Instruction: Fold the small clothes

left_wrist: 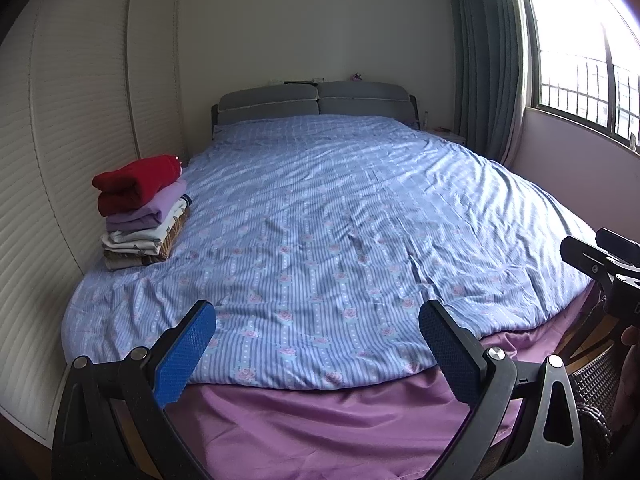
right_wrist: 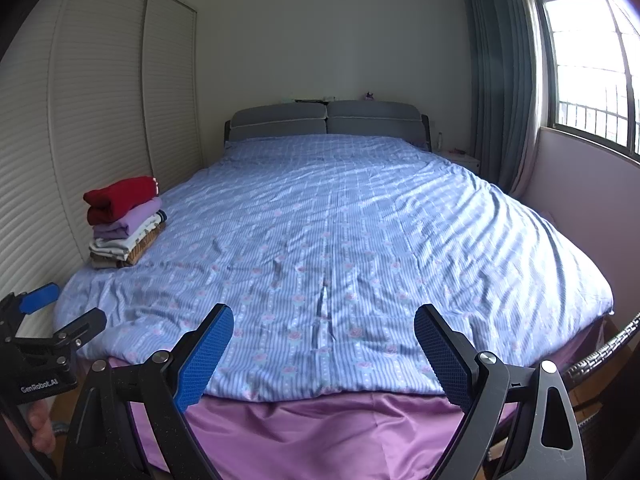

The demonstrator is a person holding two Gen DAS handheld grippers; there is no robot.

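Note:
A stack of folded small clothes (left_wrist: pixel 140 216), red on top, then lilac, white and brown, sits at the bed's left edge; it also shows in the right wrist view (right_wrist: pixel 124 222). My left gripper (left_wrist: pixel 318 312) is open and empty, held above the foot of the bed. My right gripper (right_wrist: pixel 324 316) is open and empty beside it. The right gripper's body shows at the right edge of the left wrist view (left_wrist: pixel 608 268). The left gripper shows at the left edge of the right wrist view (right_wrist: pixel 40 320). No unfolded garment is in view.
The bed carries a blue striped floral quilt (left_wrist: pixel 340 220) over a purple sheet (left_wrist: pixel 320 420). Louvred wardrobe doors (left_wrist: pixel 60 160) stand close on the left. A window (left_wrist: pixel 580 60) with grey curtains is on the right. A wicker basket (left_wrist: pixel 592 372) stands at the bed's right foot.

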